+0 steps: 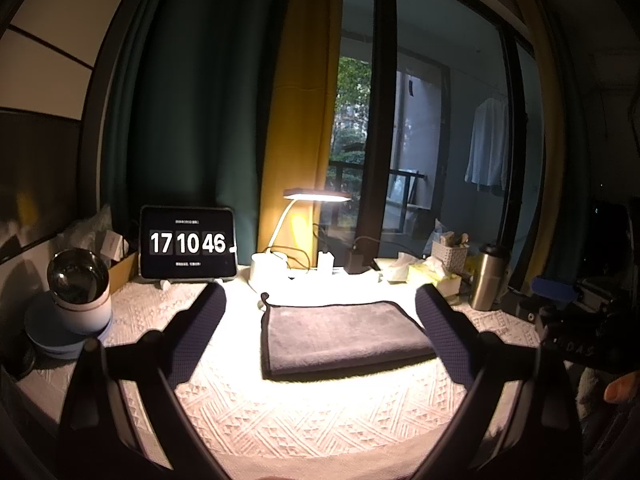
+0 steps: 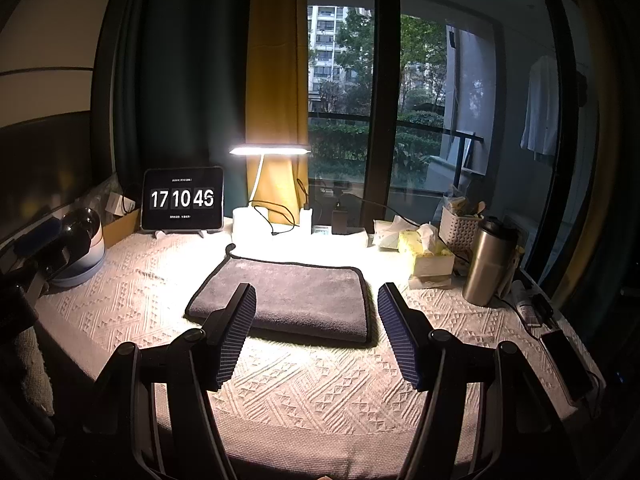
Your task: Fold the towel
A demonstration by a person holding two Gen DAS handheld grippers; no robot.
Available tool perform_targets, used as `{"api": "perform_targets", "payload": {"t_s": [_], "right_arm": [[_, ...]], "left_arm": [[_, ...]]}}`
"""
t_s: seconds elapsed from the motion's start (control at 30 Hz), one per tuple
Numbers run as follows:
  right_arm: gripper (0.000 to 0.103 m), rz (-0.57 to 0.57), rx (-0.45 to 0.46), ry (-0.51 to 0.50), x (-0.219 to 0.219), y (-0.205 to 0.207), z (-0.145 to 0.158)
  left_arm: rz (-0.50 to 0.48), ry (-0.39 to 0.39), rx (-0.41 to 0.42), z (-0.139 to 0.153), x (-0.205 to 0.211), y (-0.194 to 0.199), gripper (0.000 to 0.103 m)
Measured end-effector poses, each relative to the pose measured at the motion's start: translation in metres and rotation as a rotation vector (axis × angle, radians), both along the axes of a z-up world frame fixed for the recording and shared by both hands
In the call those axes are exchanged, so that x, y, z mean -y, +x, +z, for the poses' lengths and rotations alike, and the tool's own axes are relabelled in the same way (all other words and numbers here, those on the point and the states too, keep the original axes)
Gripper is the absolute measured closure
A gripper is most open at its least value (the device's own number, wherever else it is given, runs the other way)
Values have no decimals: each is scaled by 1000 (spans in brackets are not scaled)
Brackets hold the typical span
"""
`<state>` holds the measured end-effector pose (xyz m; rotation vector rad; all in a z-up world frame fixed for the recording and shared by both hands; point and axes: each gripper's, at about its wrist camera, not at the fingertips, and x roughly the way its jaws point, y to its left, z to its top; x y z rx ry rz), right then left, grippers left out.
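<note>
A grey towel with dark edging lies folded flat into a rectangle on the white woven tablecloth, under the lamp. It also shows in the right wrist view. My left gripper is open and empty, held above the near side of the towel, apart from it. My right gripper is open and empty, its fingers apart over the towel's near edge. The right gripper's body shows at the right edge of the left wrist view.
A tablet clock and a lit desk lamp stand at the back. A steel tumbler, tissue box and white basket stand at the right. A phone lies near the right edge. A white-and-blue jar stands left.
</note>
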<state>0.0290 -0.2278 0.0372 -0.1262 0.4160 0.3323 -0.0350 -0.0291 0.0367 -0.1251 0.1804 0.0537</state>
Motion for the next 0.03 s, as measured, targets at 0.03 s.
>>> {"api": "perform_targets", "payload": {"t_s": [0.03], "right_arm": [[36,0,0,0,0,0,0]], "left_arm": [[-3,-3,-1,-1,1,1,7]]}}
